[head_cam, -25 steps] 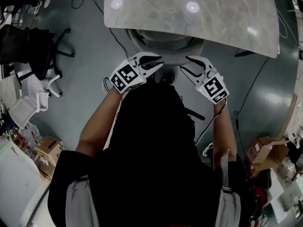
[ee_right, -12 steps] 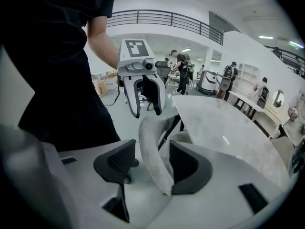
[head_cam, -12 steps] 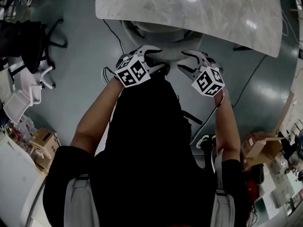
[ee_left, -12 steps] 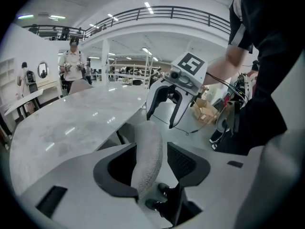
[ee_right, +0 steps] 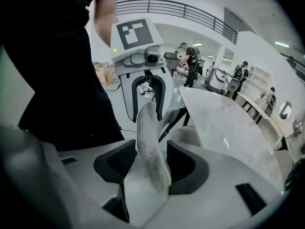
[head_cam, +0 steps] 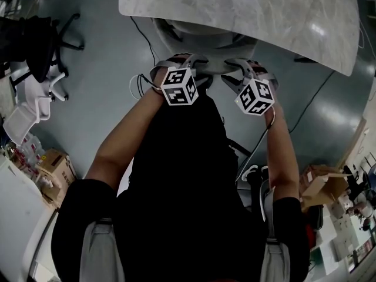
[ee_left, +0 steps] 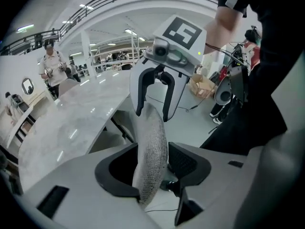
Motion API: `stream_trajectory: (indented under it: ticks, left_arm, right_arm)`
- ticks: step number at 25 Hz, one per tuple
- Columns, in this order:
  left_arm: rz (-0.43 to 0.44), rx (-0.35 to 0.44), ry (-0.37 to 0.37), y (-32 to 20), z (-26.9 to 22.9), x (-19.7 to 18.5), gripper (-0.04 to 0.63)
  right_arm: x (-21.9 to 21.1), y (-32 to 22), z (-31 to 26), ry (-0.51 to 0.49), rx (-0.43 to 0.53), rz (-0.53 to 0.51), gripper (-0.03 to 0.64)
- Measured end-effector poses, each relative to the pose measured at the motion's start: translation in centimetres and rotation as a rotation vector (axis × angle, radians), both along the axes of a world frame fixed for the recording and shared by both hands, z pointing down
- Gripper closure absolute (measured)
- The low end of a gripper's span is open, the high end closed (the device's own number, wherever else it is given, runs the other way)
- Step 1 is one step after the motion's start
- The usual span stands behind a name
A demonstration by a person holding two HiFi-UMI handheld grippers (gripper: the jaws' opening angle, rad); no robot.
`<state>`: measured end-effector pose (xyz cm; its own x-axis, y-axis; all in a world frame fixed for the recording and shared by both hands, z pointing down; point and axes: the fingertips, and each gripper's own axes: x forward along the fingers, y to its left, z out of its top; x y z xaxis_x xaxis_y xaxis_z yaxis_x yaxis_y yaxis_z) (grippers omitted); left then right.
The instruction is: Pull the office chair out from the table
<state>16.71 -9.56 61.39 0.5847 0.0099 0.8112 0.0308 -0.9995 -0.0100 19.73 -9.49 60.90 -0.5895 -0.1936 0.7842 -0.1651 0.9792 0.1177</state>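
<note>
Both grippers have dropped and rolled onto the office chair [head_cam: 197,33] since the earlier frame. Left gripper [ee_left: 152,168]: fingers opening, backrest rim [ee_left: 152,137] between them, not pinched. Right gripper [ee_right: 151,166]: fingers spread, straddling the same rim. Chair sits tucked under the counter [head_cam: 264,16]; grasp pending, pull not begun. Head view shows the tuck. Only the gripper views show the rim between fingers.

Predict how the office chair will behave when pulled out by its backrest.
The office chair likely rolls rather than drags, like the star-based black chair nearby; its own base is hidden. Its thin padded backrest may flex or recline first.
</note>
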Motion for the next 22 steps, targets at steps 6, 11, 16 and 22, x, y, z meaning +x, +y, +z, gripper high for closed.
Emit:
stream_trajectory:
  ticks: [6,11,16,22]
  left_arm:
    - [0.005,0.023,-0.067,-0.3,1.1,0.5,0.382]
    - [0.032,0.055,-0.113,-0.1,1.4,0.7,0.412]
    - [0.019,0.047,-0.130,0.4,2.3,0.8,0.466]
    - [-0.005,0.041,-0.144,0.3,2.6,0.5,0.483]
  right_arm:
    - [-0.2,-0.6,0.8,0.024,0.018,-0.033,0.400]
    - [-0.4,-0.3,1.0,0.051,0.023,-0.085,0.438]
    - [-0.6,0.4,1.5,0.051,0.022,-0.102,0.493]
    - [-0.9,0.4,1.7,0.051,0.024,-0.095,0.511]
